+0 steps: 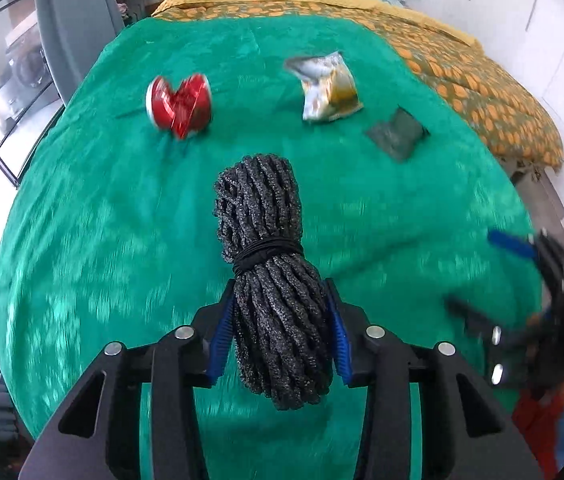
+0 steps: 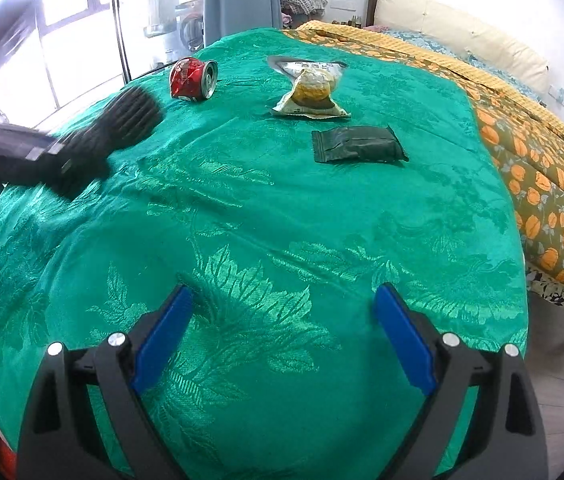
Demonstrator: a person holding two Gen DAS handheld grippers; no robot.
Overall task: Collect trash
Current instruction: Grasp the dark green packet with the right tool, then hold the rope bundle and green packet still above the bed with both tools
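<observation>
A green brocade cloth (image 2: 242,208) is covering the bed. Near its front edge, the left gripper (image 1: 280,320) is clenching a bundled dark rope (image 1: 270,264), while the right gripper (image 2: 282,332) is hanging released. Toward the far edge are lying a dark pouch (image 2: 358,145), a yellow snack wrapper (image 2: 310,88) and a crushed red can (image 2: 192,79). The rope likely needs depositing next; no bin is showing.
</observation>
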